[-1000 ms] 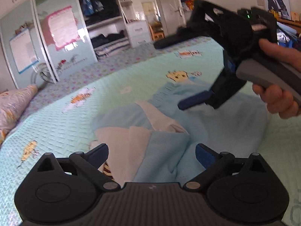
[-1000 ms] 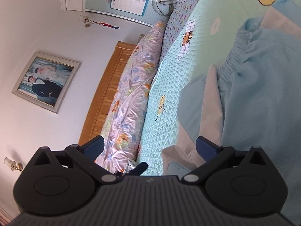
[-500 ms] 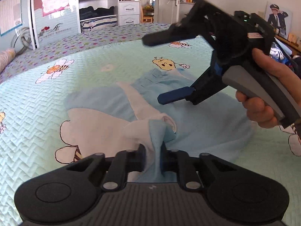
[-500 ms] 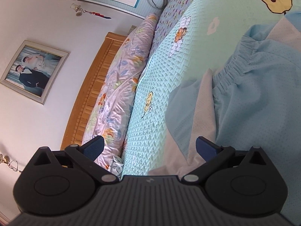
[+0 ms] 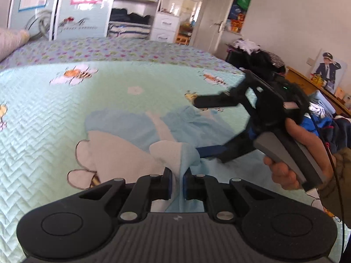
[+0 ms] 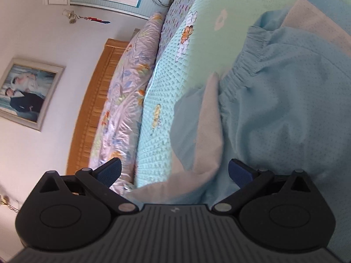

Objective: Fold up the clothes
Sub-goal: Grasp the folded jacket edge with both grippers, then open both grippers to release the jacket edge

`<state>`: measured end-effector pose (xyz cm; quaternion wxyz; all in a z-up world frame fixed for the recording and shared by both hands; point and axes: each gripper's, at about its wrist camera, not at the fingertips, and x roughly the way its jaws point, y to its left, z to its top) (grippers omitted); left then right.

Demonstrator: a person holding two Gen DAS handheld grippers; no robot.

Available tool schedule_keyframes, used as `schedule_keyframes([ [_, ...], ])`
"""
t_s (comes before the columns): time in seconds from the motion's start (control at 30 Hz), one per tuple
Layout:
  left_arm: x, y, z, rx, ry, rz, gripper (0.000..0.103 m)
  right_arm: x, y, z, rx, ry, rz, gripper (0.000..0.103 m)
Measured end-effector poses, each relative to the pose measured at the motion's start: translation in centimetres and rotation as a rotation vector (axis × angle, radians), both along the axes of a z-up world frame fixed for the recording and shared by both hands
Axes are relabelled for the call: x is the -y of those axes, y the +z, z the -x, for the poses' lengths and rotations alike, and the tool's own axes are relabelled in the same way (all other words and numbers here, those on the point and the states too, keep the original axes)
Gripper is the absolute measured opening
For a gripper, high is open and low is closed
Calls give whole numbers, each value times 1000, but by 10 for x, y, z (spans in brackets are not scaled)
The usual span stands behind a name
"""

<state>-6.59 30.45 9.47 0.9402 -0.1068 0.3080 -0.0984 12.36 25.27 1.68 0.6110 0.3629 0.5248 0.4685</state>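
A light blue and white garment [image 5: 140, 131] with an elastic waistband [image 6: 243, 65] lies spread on the mint green bedspread [image 5: 43, 114]. My left gripper [image 5: 176, 183] is shut on a bunched fold of the garment, lifting it slightly. My right gripper [image 6: 174, 171] stands open above the garment's white panel [image 6: 208, 120], with nothing between its fingers. In the left wrist view the right gripper [image 5: 201, 127] is seen from the side, held by a hand [image 5: 296, 153], hovering over the garment's right part.
A floral quilt roll [image 6: 127, 100] and wooden headboard [image 6: 94, 100] run along the bed's edge. A wardrobe with stacked clothes [image 5: 129, 22] stands beyond the bed. Piled clothes [image 5: 324, 118] lie to the right, near a wooden desk [image 5: 307, 81].
My left gripper went from open to shut on a fold of the garment and raised it. The right gripper dropped lower over the garment, staying open.
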Motion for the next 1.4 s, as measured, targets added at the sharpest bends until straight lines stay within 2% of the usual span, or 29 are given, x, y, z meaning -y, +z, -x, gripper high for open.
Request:
schedule_keyframes([
  [0.1,-11,3,-5,24,28,77,10,-10,8,-1,-36,22,6,103],
  [0.2,-24,2,-10,26,60,118,10,-19,15,1,-50,56,90,103],
  [0.33,-28,2,-14,25,55,98,8,-28,10,8,-125,89,172,103],
  [0.47,-20,4,-10,49,40,53,4,-36,5,11,-186,75,188,103],
  [0.7,-12,5,9,133,-4,76,4,-52,0,-5,-255,60,127,103],
  [0.8,-14,4,14,150,-12,96,4,-54,1,-14,-243,54,98,103],
  [0.93,-7,2,19,164,-31,75,4,-64,-2,-25,-217,61,123,103],
  [1.07,5,1,24,173,-56,34,4,-78,3,-27,-126,117,150,102],
  [1.13,14,2,26,173,-71,8,5,-79,6,-26,-87,115,151,81],
  [1.17,19,3,27,173,-78,-6,5,-80,5,-26,-77,119,158,58],
  [1.2,22,3,28,172,-83,-17,5,-81,6,-26,-59,124,169,41],
  [1.23,24,4,27,171,-87,-22,5,-83,8,-25,-32,131,184,32],
  [1.27,26,5,27,169,-87,-23,5,-84,9,-24,-7,139,191,16],
  [1.3,28,7,27,168,-85,-23,5,-84,9,-24,10,146,187,9],
  [1.4,35,14,24,172,-88,-20,5,-82,19,-24,88,151,151,7],
])
